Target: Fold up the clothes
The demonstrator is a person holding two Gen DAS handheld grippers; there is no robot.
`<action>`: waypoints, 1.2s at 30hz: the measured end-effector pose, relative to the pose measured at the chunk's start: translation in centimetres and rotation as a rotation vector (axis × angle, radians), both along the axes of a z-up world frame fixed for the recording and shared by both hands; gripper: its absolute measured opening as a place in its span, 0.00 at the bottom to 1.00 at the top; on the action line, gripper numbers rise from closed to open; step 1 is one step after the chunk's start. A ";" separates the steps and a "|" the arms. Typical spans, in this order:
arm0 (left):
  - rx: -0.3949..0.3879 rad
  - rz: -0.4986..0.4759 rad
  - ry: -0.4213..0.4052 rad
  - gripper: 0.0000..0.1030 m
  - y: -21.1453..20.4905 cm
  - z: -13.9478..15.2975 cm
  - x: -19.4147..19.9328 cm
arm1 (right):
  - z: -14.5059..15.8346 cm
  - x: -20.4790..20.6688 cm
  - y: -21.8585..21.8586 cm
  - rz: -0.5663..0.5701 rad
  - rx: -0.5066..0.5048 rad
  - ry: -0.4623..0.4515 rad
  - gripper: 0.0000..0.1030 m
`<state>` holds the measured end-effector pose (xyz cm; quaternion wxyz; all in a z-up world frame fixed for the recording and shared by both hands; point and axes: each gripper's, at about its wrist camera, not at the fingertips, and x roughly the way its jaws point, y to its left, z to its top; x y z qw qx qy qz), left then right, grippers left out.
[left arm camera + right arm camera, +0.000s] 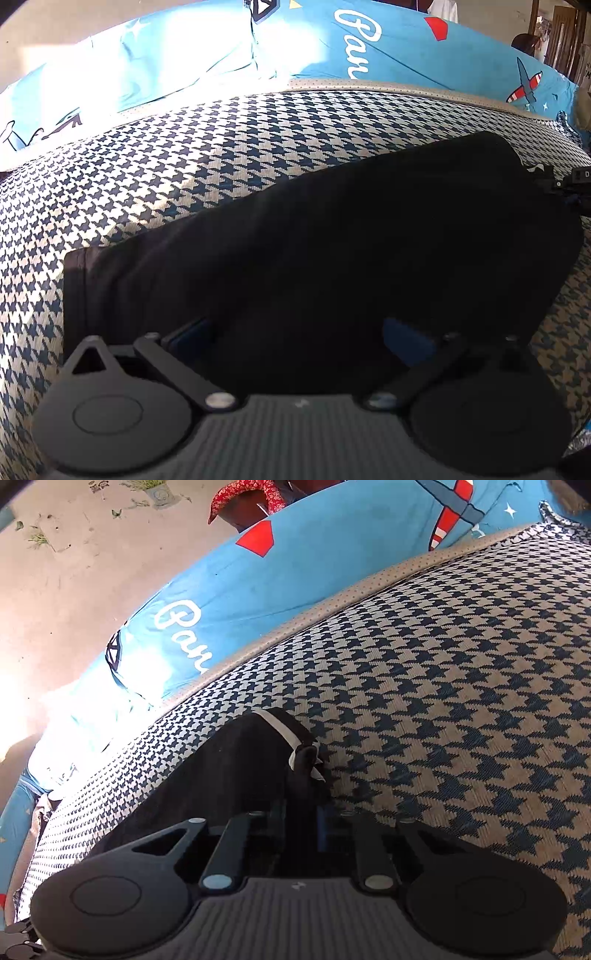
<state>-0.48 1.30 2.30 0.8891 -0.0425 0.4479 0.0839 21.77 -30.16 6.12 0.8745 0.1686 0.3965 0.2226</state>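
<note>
I have a black garment (369, 236) lying on the houndstooth mat (184, 162), which covers a bed with a blue printed sheet (424, 48) showing along its far edge.

From the left wrist view, my left tool (299, 336) sits low over the near part of the garment. Its two blue pads (406, 338) stand wide apart, with the dark cloth spread between and beyond them; I cannot tell whether the pads touch the fabric. The garment runs from a squared hem at the near left up toward the far right, where the tip of my other tool shows at the right edge of the view.

From the right wrist view, my right tool (301, 812) has its fingers drawn close together on a bunched fold of the black garment (229, 760), pinching it just beside a white band (280, 727) at the cloth's edge. The garment trails away to the left from the pinch, and bare houndstooth mat (461, 701) fills everything to the right. Beyond the blue printed sheet (295, 576), a pale concrete floor (74, 583) is lit hard by sun at the left.
</note>
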 end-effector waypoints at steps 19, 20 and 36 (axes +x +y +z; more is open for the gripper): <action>-0.002 -0.004 -0.004 1.00 0.3 -0.2 -0.1 | 6.3 -7.3 6.9 0.138 -0.223 -0.325 0.14; -0.002 -0.003 -0.004 1.00 0.3 -0.2 -0.1 | 6.1 -7.6 7.5 0.157 -0.236 -0.335 0.14; -0.010 0.005 -0.004 1.00 0.4 -0.2 0.0 | 3.1 -13.9 15.7 0.440 -0.510 -0.444 0.14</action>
